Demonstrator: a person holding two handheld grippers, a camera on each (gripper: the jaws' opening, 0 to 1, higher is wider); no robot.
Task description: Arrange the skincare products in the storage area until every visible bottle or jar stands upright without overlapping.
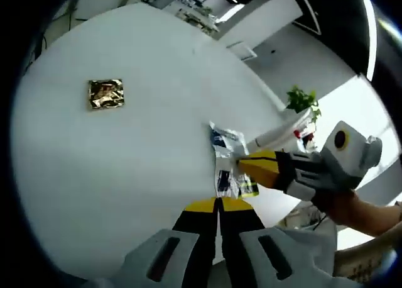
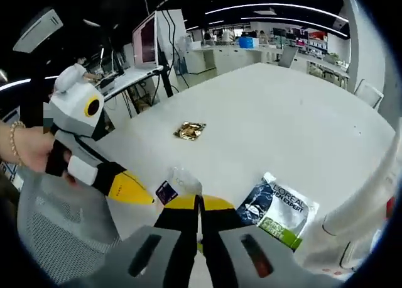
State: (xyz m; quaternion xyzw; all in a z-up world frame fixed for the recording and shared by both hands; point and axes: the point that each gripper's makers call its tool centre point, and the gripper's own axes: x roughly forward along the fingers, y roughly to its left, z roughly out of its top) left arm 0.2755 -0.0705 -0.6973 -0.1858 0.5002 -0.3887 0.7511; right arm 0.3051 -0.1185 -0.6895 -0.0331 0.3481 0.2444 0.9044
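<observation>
Two grippers meet over sachets at the white table's [image 2: 301, 112] near edge.

The left gripper [image 1: 218, 205] and right gripper [image 2: 199, 203] each show jaws pressed together. A clear sachet [image 2: 178, 182] lies partly hidden behind them; the L'Oreal sachet [image 2: 279, 210] lies beside, and a gold packet [image 2: 190, 131] well apart.
</observation>
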